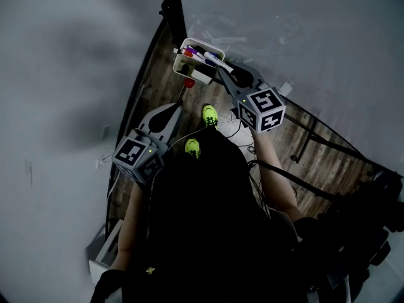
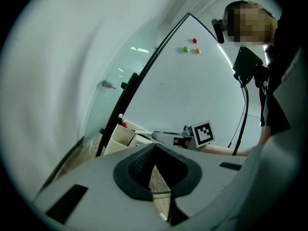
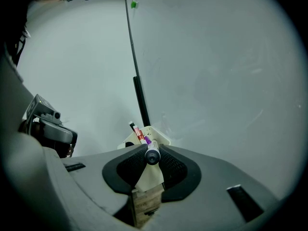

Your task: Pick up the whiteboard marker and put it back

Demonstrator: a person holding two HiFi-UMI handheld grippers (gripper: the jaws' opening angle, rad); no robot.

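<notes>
**Right gripper pinches a marker at the holder; left gripper closed and empty**

The right gripper has its jaws pressed onto a marker, whose dark round end faces the camera and whose barrel points away towards the white holder. In the head view, the right gripper sits at the holder's right edge and the marker lies slanted across that edge. Whether it rests on the holder I cannot tell. Other markers, red and purple among them, lie inside the holder.

The left gripper has its jaws together at the tips with nothing between them. It hangs lower left over the wooden floor, well apart from the holder.

The holder hangs on a whiteboard. Three small magnets sit high on the board. The person's lime-green shoes stand on the floor between the grippers.
</notes>
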